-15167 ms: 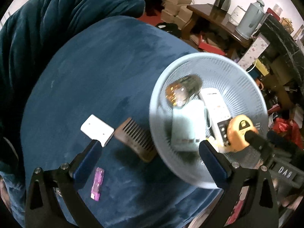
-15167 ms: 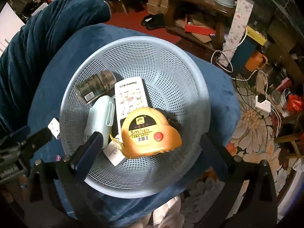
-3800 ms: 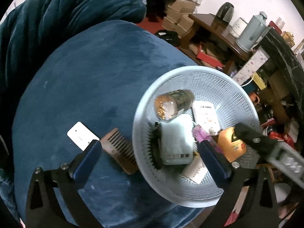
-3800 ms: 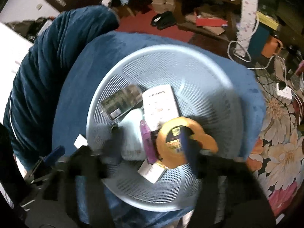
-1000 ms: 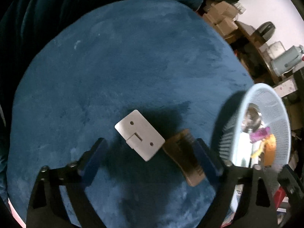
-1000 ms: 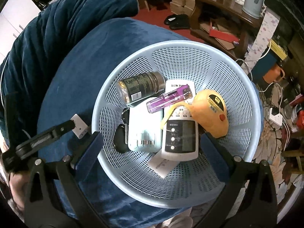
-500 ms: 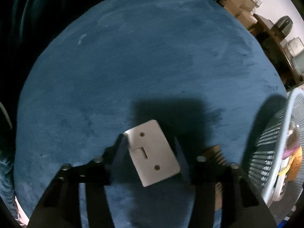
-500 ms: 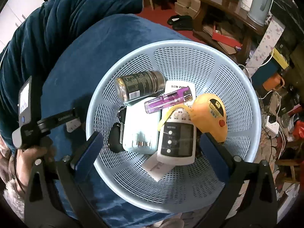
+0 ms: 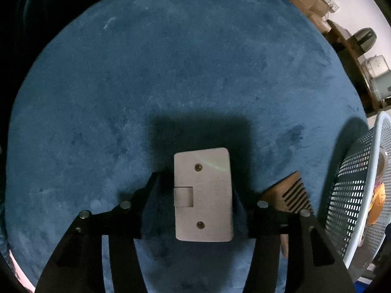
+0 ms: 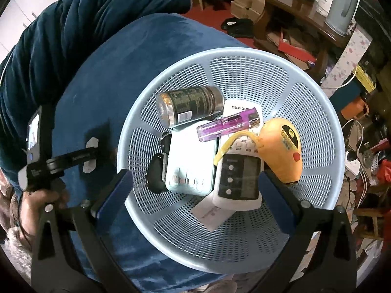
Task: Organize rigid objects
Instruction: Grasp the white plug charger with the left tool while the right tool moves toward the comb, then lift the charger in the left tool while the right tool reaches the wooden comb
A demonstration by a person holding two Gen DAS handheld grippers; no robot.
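Where the blue velvet cushion fills the left wrist view, the pale blue mesh basket sits at its right edge, seen only side-on. The right wrist view alone shows its contents: grey remote control, pale blue case, yellow tape measure, dark jar lying on its side, purple lighter, black key fob.

White switch plate: rectangular, two screw holes, square notch on its left edge, lying flat on the cushion, a wooden comb just beside it.

Left gripper: fingers straddle the plate, right finger against its edge, left finger slightly clear; jaws opening a little. A second ago the fingers stood wide and higher, plate lying diagonal.

Right gripper: fingers wide apart above the basket, nothing between them.
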